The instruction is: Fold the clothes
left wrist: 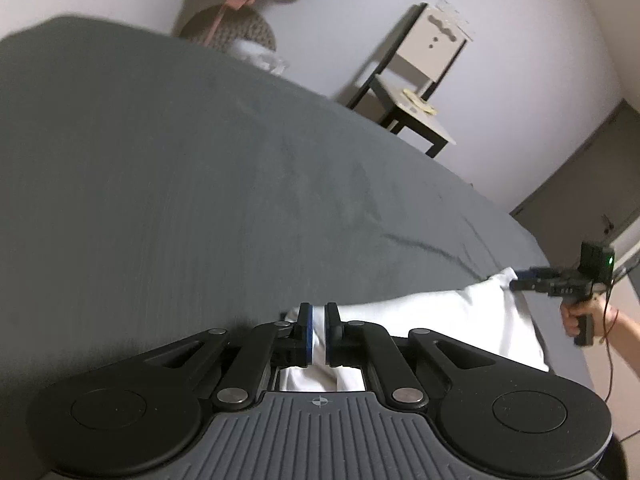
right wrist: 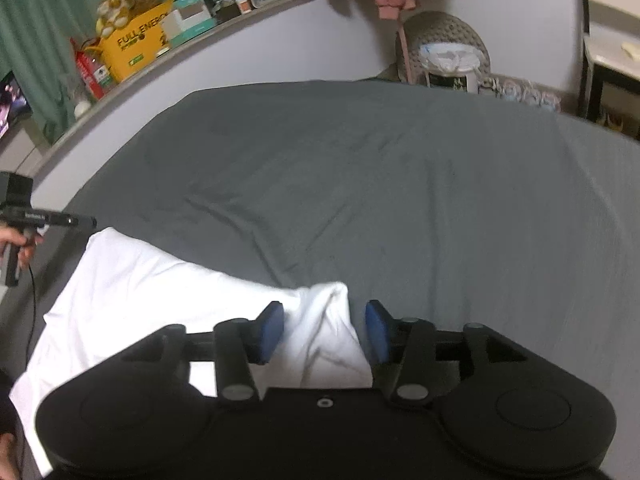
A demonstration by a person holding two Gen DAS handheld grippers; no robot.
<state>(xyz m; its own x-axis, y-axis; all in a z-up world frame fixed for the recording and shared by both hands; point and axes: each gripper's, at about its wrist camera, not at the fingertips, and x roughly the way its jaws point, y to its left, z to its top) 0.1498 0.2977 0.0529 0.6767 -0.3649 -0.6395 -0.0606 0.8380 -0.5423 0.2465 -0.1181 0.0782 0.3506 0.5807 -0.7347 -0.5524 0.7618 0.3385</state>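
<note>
A: White cloth (right wrist: 160,292) lies on the grey bed (right wrist: 360,168), at the near edge. Which hand-held gripper has it?

B: The left hand-held gripper (left wrist: 318,334) is clenched on one corner. The right hand-held gripper (right wrist: 324,330) stands released, jaws apart, with the other corner between its pads (right wrist: 272,330) but not pressed.

A: How does the cloth run?

B: Its long axis runs sideways along the bed's near edge, from one gripper to the other. The right one is nearer the loose corner, so I judge it must close there before any fold.

A: Containers?

B: A woven basket (right wrist: 444,46) beyond the bed's far edge; its contents are unclear.
</note>
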